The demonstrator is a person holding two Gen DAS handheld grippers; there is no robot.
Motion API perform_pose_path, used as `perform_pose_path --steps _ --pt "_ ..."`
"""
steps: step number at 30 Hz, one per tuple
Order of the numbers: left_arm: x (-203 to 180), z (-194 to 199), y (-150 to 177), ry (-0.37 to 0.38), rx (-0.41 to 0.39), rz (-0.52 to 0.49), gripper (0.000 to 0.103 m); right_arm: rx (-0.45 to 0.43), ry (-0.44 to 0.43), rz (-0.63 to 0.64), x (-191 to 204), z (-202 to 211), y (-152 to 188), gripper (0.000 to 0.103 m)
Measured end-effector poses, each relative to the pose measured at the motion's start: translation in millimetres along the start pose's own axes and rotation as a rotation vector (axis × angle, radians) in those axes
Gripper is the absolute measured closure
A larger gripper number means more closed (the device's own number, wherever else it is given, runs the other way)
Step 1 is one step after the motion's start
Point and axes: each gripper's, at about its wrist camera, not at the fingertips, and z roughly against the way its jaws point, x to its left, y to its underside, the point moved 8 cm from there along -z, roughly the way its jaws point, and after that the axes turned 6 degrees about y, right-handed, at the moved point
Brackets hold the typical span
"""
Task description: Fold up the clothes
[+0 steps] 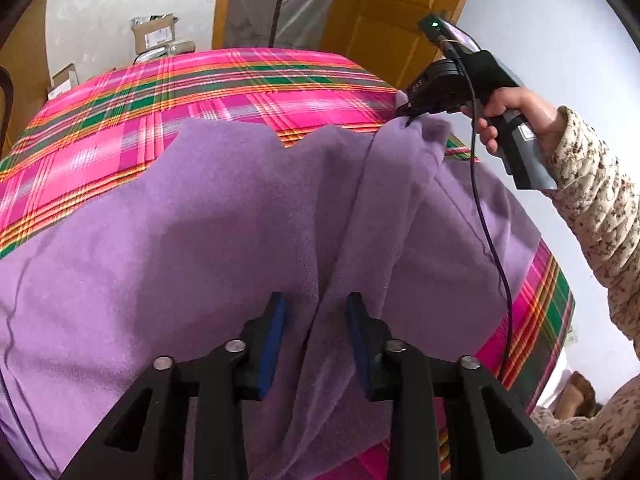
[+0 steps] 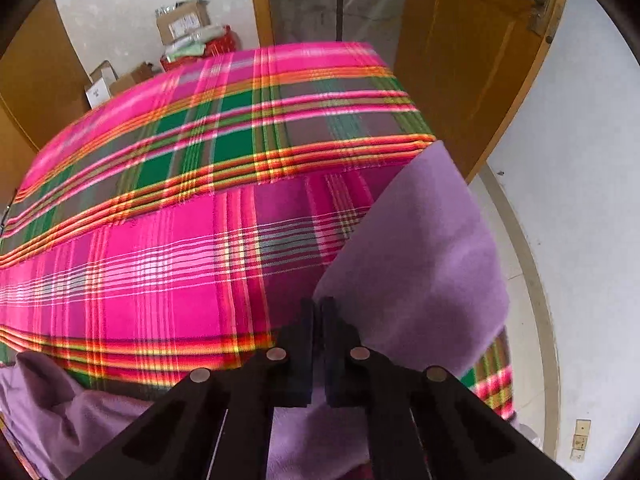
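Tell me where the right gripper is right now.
In the left wrist view the right gripper sits at the upper right, shut on the far edge of the purple garment, near the right edge of the plaid-covered table, in front of the wooden door.

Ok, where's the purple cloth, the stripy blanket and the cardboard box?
purple cloth [image 1: 200, 216]: left wrist view, flat middle part.
stripy blanket [image 2: 160, 264]: right wrist view, bare pink area.
cardboard box [image 2: 182, 20]: right wrist view, its front face.

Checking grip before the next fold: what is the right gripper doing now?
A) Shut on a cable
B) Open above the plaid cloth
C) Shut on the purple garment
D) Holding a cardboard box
C: the right gripper has its pads together on a raised edge of the purple garment, above the plaid cloth.
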Motion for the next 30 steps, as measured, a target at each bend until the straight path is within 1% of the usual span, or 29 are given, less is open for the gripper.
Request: perform_pose_path --steps 2,7,13,18,21,25,26,28,30 --pt "0 1 1 -0.003 -0.006 -0.001 0.079 -0.033 -0.022 -0.017 -6 12 2 0.1" --pt "-1 1 0 -0.036 -0.013 -0.008 0.079 -0.086 -0.054 -0.063 -23 40 14 0.1" --pt "-8 -8 0 -0.085 0.005 -0.064 0.067 -0.121 -0.1 -0.13 -50 61 32 0.1" --pt "-12 -12 0 -0.124 0.005 -0.1 0.064 -0.15 -0.132 -0.193 -73 60 45 0.1" --pt "-14 -13 0 -0.137 0.008 -0.114 0.064 -0.145 -0.157 -0.223 -83 57 54 0.1" --pt "-21 -9 2 -0.107 -0.006 -0.131 0.064 -0.16 -0.206 -0.269 -94 54 66 0.1" --pt "-22 -9 3 -0.109 -0.007 -0.14 0.061 -0.164 -0.222 -0.281 -97 52 69 0.1" --pt "-24 -13 4 -0.144 0.002 -0.169 0.058 -0.172 -0.252 -0.302 -101 48 74 0.1" --pt "-25 -19 4 -0.169 0.012 -0.197 0.058 -0.177 -0.281 -0.318 -103 44 79 0.099"
